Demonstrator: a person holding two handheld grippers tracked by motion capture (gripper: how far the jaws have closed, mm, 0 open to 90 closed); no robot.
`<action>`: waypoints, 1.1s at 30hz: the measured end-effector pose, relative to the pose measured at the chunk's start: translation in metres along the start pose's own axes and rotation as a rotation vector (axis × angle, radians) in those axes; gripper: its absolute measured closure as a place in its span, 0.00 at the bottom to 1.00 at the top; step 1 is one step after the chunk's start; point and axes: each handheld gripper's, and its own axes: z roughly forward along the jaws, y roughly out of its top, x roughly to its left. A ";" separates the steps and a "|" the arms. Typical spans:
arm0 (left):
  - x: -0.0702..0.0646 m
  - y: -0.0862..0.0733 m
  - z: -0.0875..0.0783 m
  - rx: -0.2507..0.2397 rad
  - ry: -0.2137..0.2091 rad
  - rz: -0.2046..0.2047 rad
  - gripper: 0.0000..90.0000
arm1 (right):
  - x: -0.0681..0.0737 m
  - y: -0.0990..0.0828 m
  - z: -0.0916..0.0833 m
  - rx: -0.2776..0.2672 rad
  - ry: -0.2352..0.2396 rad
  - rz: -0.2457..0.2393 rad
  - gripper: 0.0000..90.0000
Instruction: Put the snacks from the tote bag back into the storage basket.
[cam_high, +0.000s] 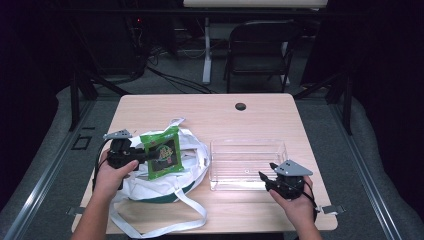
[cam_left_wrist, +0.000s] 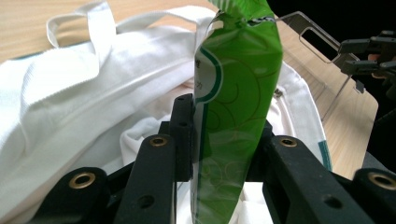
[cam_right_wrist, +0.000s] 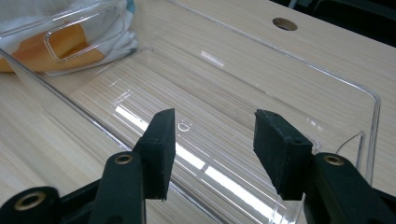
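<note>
Two tongs are at work on the tabletop (cam_high: 260, 112). From the high view, the left tongs (cam_high: 142, 156) clamp a green packet (cam_high: 162, 152) and hold it upright just above the white bag (cam_high: 192, 162), which lies left of the clear bin (cam_high: 247, 145). The right tongs (cam_high: 266, 179) wait at the bin's near right corner, carrying nothing.

In the left gripper view, the left tongs (cam_left_wrist: 224, 135) pinch the packet (cam_left_wrist: 238, 93) from both sides; the bag (cam_left_wrist: 93, 79) spreads beneath it and the bin (cam_left_wrist: 327, 79) stands beyond.

In the right gripper view, the right tongs (cam_right_wrist: 212, 144) gape open over the bin's (cam_right_wrist: 299, 74) bare floor.

Judging by this, the packet is out of the bag but not yet in the bin; carrying it across and releasing it remain.
</note>
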 end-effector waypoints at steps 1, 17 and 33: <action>0.000 0.001 -0.001 -0.004 0.003 0.007 0.80 | 0.000 0.000 0.000 0.000 0.001 -0.001 0.54; -0.017 0.025 0.000 -0.046 -0.010 0.068 0.80 | 0.001 0.000 0.000 0.005 0.001 -0.006 0.54; -0.040 0.054 0.013 -0.049 -0.040 0.142 0.80 | 0.000 0.011 -0.002 0.003 0.009 -0.022 0.54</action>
